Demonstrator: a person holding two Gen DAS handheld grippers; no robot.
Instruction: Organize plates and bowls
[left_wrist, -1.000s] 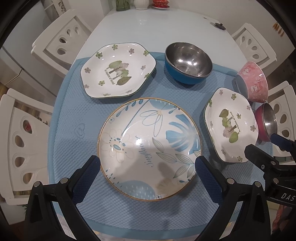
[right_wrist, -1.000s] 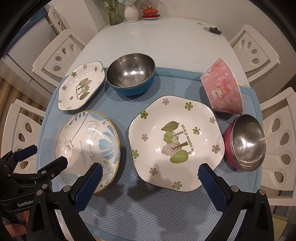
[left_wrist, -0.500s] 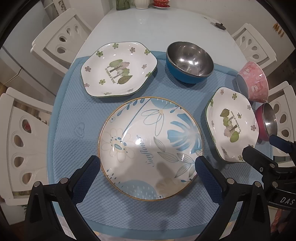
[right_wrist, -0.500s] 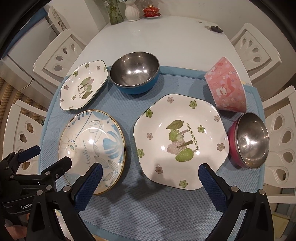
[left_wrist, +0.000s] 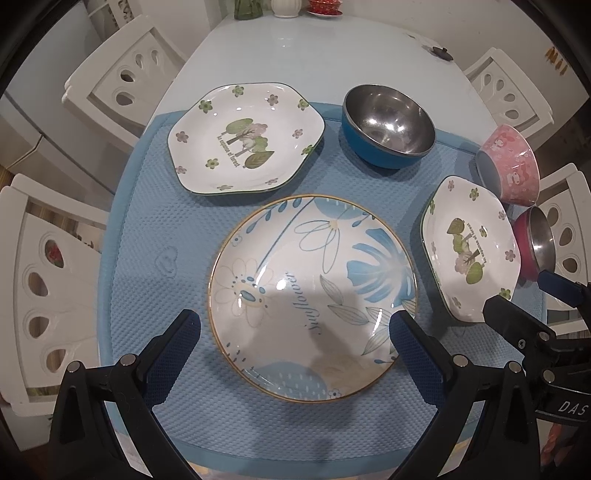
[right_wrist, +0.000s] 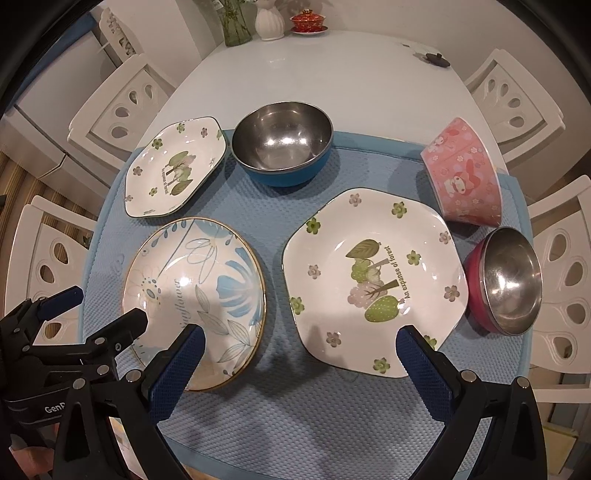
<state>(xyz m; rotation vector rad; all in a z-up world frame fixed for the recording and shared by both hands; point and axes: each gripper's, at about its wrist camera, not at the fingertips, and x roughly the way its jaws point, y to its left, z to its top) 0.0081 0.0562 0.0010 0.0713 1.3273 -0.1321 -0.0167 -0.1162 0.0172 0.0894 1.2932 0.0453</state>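
Note:
A round blue-flowered plate (left_wrist: 314, 295) (right_wrist: 195, 291) lies on the blue mat (left_wrist: 155, 221) (right_wrist: 295, 413). My left gripper (left_wrist: 295, 343) hovers open above its near edge. A hexagonal forest plate (right_wrist: 373, 280) (left_wrist: 472, 247) lies to its right, with my right gripper (right_wrist: 299, 354) open above its near edge. A second forest plate (left_wrist: 245, 138) (right_wrist: 175, 166) sits at the far left. Beside it stands a blue steel bowl (left_wrist: 388, 125) (right_wrist: 282, 142). A pink cartoon bowl (right_wrist: 463, 181) (left_wrist: 508, 164) lies tilted at the right, near a red steel bowl (right_wrist: 508, 280) (left_wrist: 535, 242).
White chairs (left_wrist: 122, 81) (right_wrist: 517, 99) ring the pale table (right_wrist: 332, 85). At the far end stand a green vase (right_wrist: 234, 22), a white vase (right_wrist: 269, 22) and a red lidded cup (right_wrist: 308, 20). A small dark lid (right_wrist: 437, 59) lies at the far right.
Both grippers have drifted slightly forward and lower over the plates, so the dishes appear a little nearer. Both stay open and no dish has moved.

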